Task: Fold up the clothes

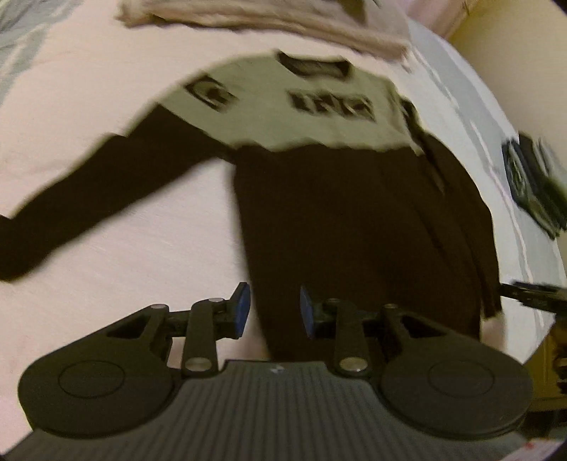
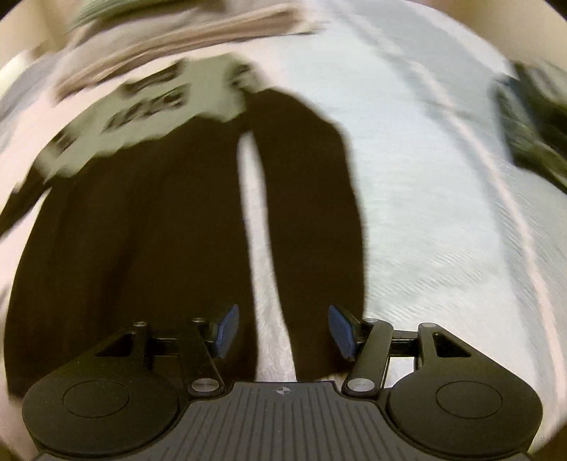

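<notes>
A dark shirt point(image 1: 354, 220) lies flat on the bed point(image 1: 106, 248). The left gripper point(image 1: 273, 308) hovers over its hem, jaws apart and empty; the right gripper point(image 2: 281, 329) is spread wide above a sleeve point(image 2: 312, 212)

A: What colours does the top point(image 1: 354, 220) ahead of the left claw point(image 1: 273, 310) have?
B: The body and sleeves are dark, near black. The chest is a pale greenish-cream panel with blurred black blocks of print.
A: And the claw itself?
B: Black arms, blue pads point(image 1: 242, 307), a grey ribbed base. The right claw point(image 2: 283, 331) has the same colours.
A: The bed point(image 1: 117, 248) under them?
B: Pale pink to the left claw's left. Ahead and right of the right claw the cover looks whitish grey-blue with pinkish stripes.
A: Beyond the top?
B: A beige, streaky fabric point(image 1: 269, 25). Far right of the left claw lies a dark pile point(image 1: 535, 184), black with greenish patches.
</notes>
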`<state>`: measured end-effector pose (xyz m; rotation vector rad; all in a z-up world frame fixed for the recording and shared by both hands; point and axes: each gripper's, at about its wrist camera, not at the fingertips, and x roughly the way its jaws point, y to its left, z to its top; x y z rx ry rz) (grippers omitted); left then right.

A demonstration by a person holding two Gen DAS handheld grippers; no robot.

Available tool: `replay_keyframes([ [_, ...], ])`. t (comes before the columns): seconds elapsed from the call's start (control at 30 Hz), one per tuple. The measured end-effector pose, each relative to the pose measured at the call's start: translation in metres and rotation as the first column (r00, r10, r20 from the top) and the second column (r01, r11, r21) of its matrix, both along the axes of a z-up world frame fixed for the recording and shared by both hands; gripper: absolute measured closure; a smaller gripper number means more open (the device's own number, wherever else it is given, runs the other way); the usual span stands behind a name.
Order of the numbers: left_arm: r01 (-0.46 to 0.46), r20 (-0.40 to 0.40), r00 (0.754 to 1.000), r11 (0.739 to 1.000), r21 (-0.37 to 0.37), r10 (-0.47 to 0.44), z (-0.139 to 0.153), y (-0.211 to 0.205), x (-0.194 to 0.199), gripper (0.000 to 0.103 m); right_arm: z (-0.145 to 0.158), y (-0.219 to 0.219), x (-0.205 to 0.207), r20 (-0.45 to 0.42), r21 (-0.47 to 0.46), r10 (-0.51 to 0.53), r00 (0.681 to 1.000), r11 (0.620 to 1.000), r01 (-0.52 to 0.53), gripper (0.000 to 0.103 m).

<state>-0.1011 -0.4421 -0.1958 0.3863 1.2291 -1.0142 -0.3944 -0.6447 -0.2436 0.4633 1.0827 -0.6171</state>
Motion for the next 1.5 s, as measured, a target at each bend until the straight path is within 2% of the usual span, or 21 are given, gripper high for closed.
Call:
replay_keyframes([
  [0.07, 0.010, -0.013, 1.000, 1.000, 0.023, -0.010, -0.007, -0.015, -0.034, 0.077, -0.019, -0.001, -0.002, -0.039, -0.010, 0.107, 0.993, 0.994, -0.108, 0.049],
  [0.17, 0.046, -0.024, 0.999, 0.998, 0.050, -0.045, -0.014, -0.040, -0.074, 0.075, -0.039, -0.001, -0.003, -0.081, -0.057, 0.182, 0.980, 0.981, -0.186, 0.049],
  [0.23, 0.080, -0.010, 0.997, 0.995, 0.054, -0.080, -0.013, -0.055, -0.093, 0.072, -0.046, -0.005, -0.005, -0.106, -0.083, 0.220, 0.970, 0.970, -0.229, 0.056],
  [0.27, 0.092, -0.009, 0.996, 0.994, 0.056, -0.092, -0.014, -0.061, -0.099, 0.072, -0.048, -0.008, -0.006, -0.114, -0.086, 0.231, 0.966, 0.967, -0.242, 0.074],
  [0.3, 0.106, -0.012, 0.994, 0.993, 0.061, -0.105, -0.015, -0.068, -0.105, 0.072, -0.045, -0.011, -0.009, -0.115, -0.087, 0.233, 0.966, 0.966, -0.243, 0.097],
  [0.33, 0.112, -0.012, 0.994, 0.992, 0.062, -0.112, -0.015, -0.074, -0.109, 0.072, -0.040, -0.015, -0.012, -0.100, -0.071, 0.232, 0.968, 0.968, -0.240, 0.102],
  [0.37, 0.121, -0.007, 0.993, 0.991, 0.063, -0.121, -0.013, -0.079, -0.111, 0.072, -0.029, -0.022, -0.016, -0.071, -0.041, 0.221, 0.973, 0.974, -0.224, 0.103],
  [0.47, 0.143, 0.021, 0.989, 0.988, 0.055, -0.145, -0.004, -0.093, -0.116, 0.072, 0.017, -0.053, -0.038, 0.072, 0.055, 0.124, 0.990, 0.990, -0.128, 0.103],
  [0.53, 0.151, 0.030, 0.988, 0.987, 0.047, -0.152, 0.002, -0.098, -0.114, 0.072, 0.050, -0.091, -0.062, 0.168, 0.122, -0.019, 0.986, 0.992, -0.002, 0.103],
  [0.57, 0.155, 0.034, 0.987, 0.987, 0.043, -0.157, 0.005, -0.102, -0.114, 0.072, 0.066, -0.116, -0.077, 0.212, 0.146, -0.100, 0.972, 0.987, 0.070, 0.103],
  [0.67, 0.158, 0.050, 0.986, 0.987, 0.037, -0.160, 0.011, -0.113, -0.114, 0.072, 0.091, -0.185, -0.109, 0.259, 0.070, -0.250, 0.933, 0.968, 0.240, 0.103],
  [0.77, 0.141, 0.054, 0.988, 0.989, 0.041, -0.144, 0.011, -0.120, -0.116, 0.071, 0.083, -0.243, -0.129, 0.277, -0.015, -0.376, 0.885, 0.919, 0.395, 0.101],
  [0.87, 0.135, 0.045, 0.989, 0.989, 0.058, -0.138, 0.005, -0.123, -0.123, 0.071, 0.063, -0.275, -0.128, 0.186, -0.079, -0.423, 0.887, 0.894, 0.442, 0.085],
  [0.97, 0.131, 0.043, 0.990, 0.988, 0.077, -0.135, 0.001, -0.118, -0.130, 0.069, 0.050, -0.268, -0.127, 0.190, -0.049, -0.394, 0.899, 0.911, 0.409, 0.078],
  [1.03, 0.102, 0.038, 0.994, 0.991, 0.092, -0.106, -0.002, -0.108, -0.131, 0.068, 0.042, -0.249, -0.121, 0.181, -0.004, -0.360, 0.915, 0.930, 0.366, 0.073],
  [1.2, 0.015, 0.055, 0.998, 0.992, 0.129, -0.023, -0.007, -0.065, -0.120, 0.061, 0.006, -0.174, -0.095, 0.165, 0.211, -0.233, 0.958, 0.958, 0.196, 0.062],
  [1.27, -0.033, 0.054, 0.998, 0.989, 0.141, 0.025, -0.010, -0.042, -0.111, 0.058, -0.006, -0.133, -0.082, 0.162, 0.289, -0.146, 0.976, 0.953, 0.095, 0.060],
  [1.37, -0.106, 0.054, 0.994, 0.982, 0.156, 0.099, -0.017, -0.003, -0.099, 0.053, -0.019, -0.072, -0.071, 0.164, 0.383, -0.018, 0.986, 0.923, -0.047, 0.053],
  [1.43, -0.150, 0.039, 0.989, 0.974, 0.169, 0.145, -0.027, 0.022, -0.091, 0.048, -0.026, -0.039, -0.063, 0.152, 0.411, 0.063, 0.986, 0.904, -0.121, 0.047],
  [1.5, -0.169, 0.017, 0.986, 0.969, 0.177, 0.169, -0.039, 0.043, -0.088, 0.048, -0.033, -0.018, -0.057, 0.132, 0.395, 0.111, 0.985, 0.905, -0.155, 0.046],
])
